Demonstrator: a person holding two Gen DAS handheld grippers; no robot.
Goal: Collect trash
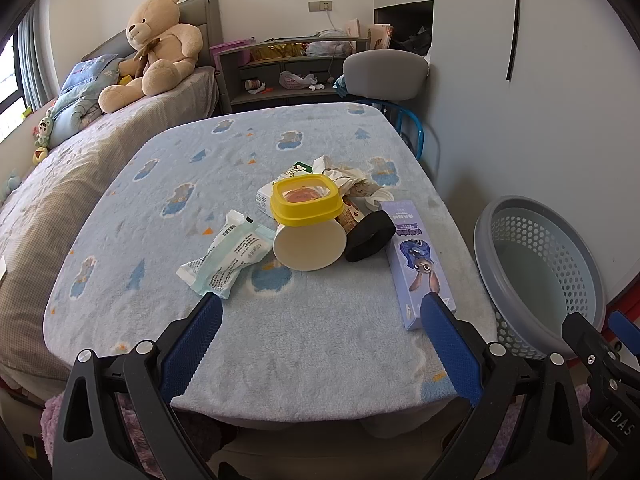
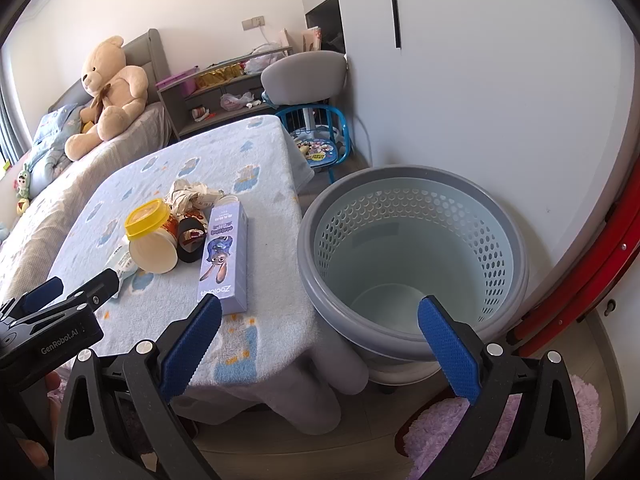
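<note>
A bedroom table (image 1: 280,340) draped in a pale blue fleece blanket stands beside a bed (image 1: 60,200) bearing a large teddy bear (image 1: 160,40). Trash clusters right of the table's centre: a yellow-lidded tub (image 1: 306,200) atop an overturned paper cup (image 1: 309,246), a wet-wipe packet (image 1: 226,258) at left, and a purple toothpaste box (image 1: 416,264) lying lengthwise, near to far. A grey perforated bin (image 2: 416,256) sits right of the table. The left hand-held gripper (image 1: 320,316) and right hand-held gripper (image 2: 320,316) both hang spread and empty.
</note>
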